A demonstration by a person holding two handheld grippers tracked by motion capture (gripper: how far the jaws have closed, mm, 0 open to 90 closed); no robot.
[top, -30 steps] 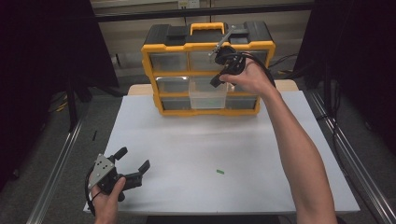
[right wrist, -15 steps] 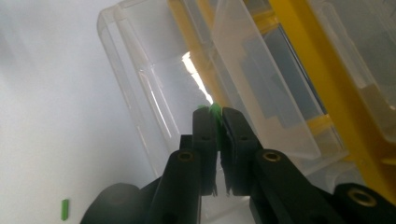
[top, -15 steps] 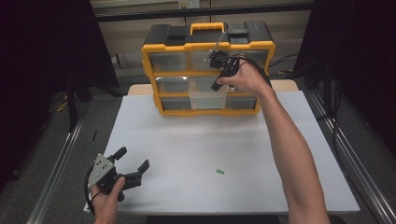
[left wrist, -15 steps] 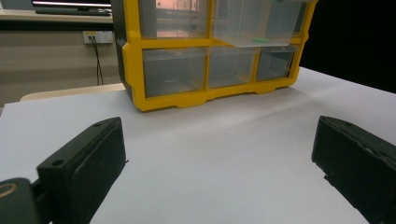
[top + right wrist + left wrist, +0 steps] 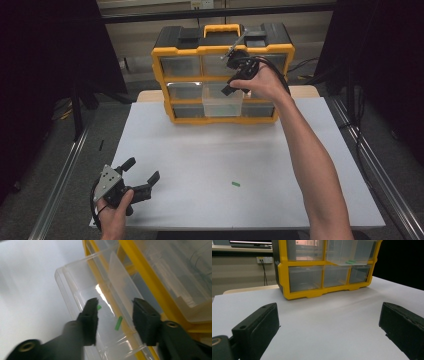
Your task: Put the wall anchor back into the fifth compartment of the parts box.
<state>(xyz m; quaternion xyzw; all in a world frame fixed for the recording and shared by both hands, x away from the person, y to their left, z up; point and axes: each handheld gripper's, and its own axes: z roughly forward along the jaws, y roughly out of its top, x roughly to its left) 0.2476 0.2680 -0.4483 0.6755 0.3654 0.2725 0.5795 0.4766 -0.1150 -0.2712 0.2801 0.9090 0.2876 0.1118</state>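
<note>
We see the right gripper held above the clear drawer that is pulled out from the middle row of the yellow organizer. Its jaws stand apart and grip nothing. In the right gripper view, a small green piece lies on the drawer floor between the jaws, and a second green bit is partly covered by the left jaw.

The left gripper rests low near the front left corner of the white table, with its jaws wide open and empty. Another green piece lies alone on the table, well apart from both grippers.

The other drawers are closed, and we cannot tell what they contain because the plastic is cloudy. The person's right forearm crosses the right part of the table.
</note>
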